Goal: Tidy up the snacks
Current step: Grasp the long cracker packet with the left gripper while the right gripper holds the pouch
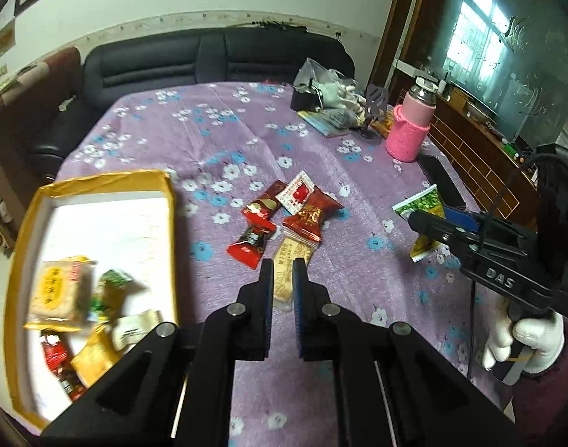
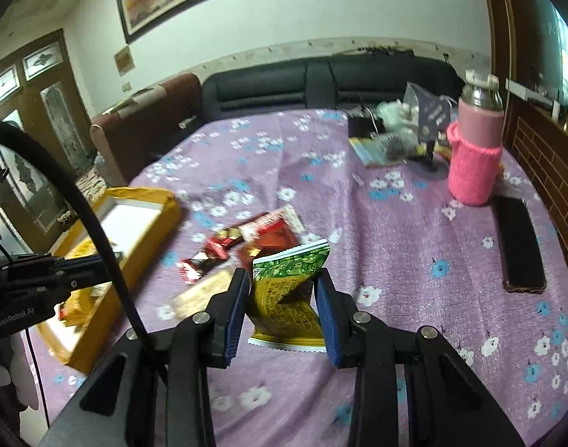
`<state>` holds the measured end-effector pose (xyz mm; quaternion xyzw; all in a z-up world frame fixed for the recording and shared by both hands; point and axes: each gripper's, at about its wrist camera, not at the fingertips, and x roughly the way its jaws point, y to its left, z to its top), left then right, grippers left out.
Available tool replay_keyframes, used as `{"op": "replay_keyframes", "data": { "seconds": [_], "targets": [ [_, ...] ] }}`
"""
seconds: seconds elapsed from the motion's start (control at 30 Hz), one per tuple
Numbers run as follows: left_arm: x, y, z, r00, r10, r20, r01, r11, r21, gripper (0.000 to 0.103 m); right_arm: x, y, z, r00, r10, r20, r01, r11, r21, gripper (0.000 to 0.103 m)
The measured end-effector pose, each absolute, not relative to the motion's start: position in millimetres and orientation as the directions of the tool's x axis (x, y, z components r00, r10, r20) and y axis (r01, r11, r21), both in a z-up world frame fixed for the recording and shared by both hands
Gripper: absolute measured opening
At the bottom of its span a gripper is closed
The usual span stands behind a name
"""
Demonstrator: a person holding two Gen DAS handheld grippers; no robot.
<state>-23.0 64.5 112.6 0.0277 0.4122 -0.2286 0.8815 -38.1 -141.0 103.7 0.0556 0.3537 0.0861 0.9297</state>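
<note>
A yellow-rimmed box (image 1: 168, 201) at the table's left holds several snack packets (image 1: 60, 290). On the purple flowered cloth lies a pile of red packets (image 1: 306, 216) with a beige packet (image 1: 298, 251) at its near edge. My left gripper (image 1: 284, 262) hovers above that beige packet, shut, with nothing pinched; the packet shows through the narrow gap. In the right wrist view the left gripper (image 2: 108, 257) is over the box (image 2: 149, 195). My right gripper (image 2: 282, 273) is shut on a green and yellow packet (image 2: 284, 298), held off the cloth. That packet (image 1: 419, 203) and right gripper (image 1: 414, 218) appear at right.
A pink-sleeved bottle (image 2: 473, 164), a black phone (image 2: 518, 246) and a clutter of bags and booklets (image 2: 380, 145) occupy the far right of the table. A dark sofa (image 1: 216, 59) runs behind it. A white-gloved hand (image 1: 522, 339) grips the right handle.
</note>
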Motion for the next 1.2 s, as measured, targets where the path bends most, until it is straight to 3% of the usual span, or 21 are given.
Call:
{"op": "replay_keyframes", "data": {
  "seconds": [0.07, 0.1, 0.13, 0.3, 0.5, 0.7, 0.77, 0.8, 0.9, 1.2],
  "targets": [
    [-19, 60, 109, 0.555, -0.338, -0.76, 0.419, 0.903, -0.096, 0.035, -45, -135, 110, 0.732, 0.23, -0.641, -0.143, 0.972, 0.186, 0.035],
    [-11, 56, 102, 0.545, -0.315, -0.777, 0.411, 0.908, -0.079, 0.057, -46, -134, 112, 0.732, 0.235, -0.64, -0.147, 0.971, 0.189, 0.035],
    [-6, 53, 97, 0.539, -0.309, -0.784, 0.408, 0.91, -0.078, 0.07, -48, -131, 113, 0.731, 0.228, -0.643, -0.146, 0.973, 0.179, 0.035],
    [23, 39, 58, 0.473, -0.328, -0.818, 0.409, 0.904, -0.127, 0.072, -52, -116, 111, 0.733, 0.114, -0.671, -0.111, 0.993, 0.048, 0.036],
    [29, 8, 16, 0.425, -0.275, -0.863, 0.456, 0.888, -0.058, 0.073, -45, -113, 99, 0.719, 0.047, -0.694, -0.086, 0.996, -0.021, 0.036],
    [38, -7, 5, 0.452, -0.206, -0.868, 0.448, 0.894, 0.021, 0.086, -44, -115, 92, 0.718, 0.04, -0.695, -0.087, 0.996, -0.033, 0.036],
    [41, -9, 5, 0.448, -0.211, -0.869, 0.442, 0.897, 0.01, 0.085, -44, -116, 90, 0.718, 0.04, -0.695, -0.087, 0.996, -0.032, 0.036],
    [41, -10, 5, 0.444, -0.212, -0.871, 0.44, 0.898, 0.006, 0.08, -45, -116, 90, 0.719, 0.042, -0.694, -0.089, 0.996, -0.031, 0.036],
    [37, -14, 11, 0.459, -0.207, -0.864, 0.454, 0.891, 0.028, 0.036, -49, -115, 92, 0.727, 0.031, -0.686, -0.085, 0.995, -0.045, 0.036],
    [22, 14, 30, 0.477, -0.281, -0.833, 0.415, 0.907, -0.068, 0.035, -58, -105, 101, 0.755, -0.004, -0.656, -0.087, 0.991, -0.105, 0.036]
  ]
}}
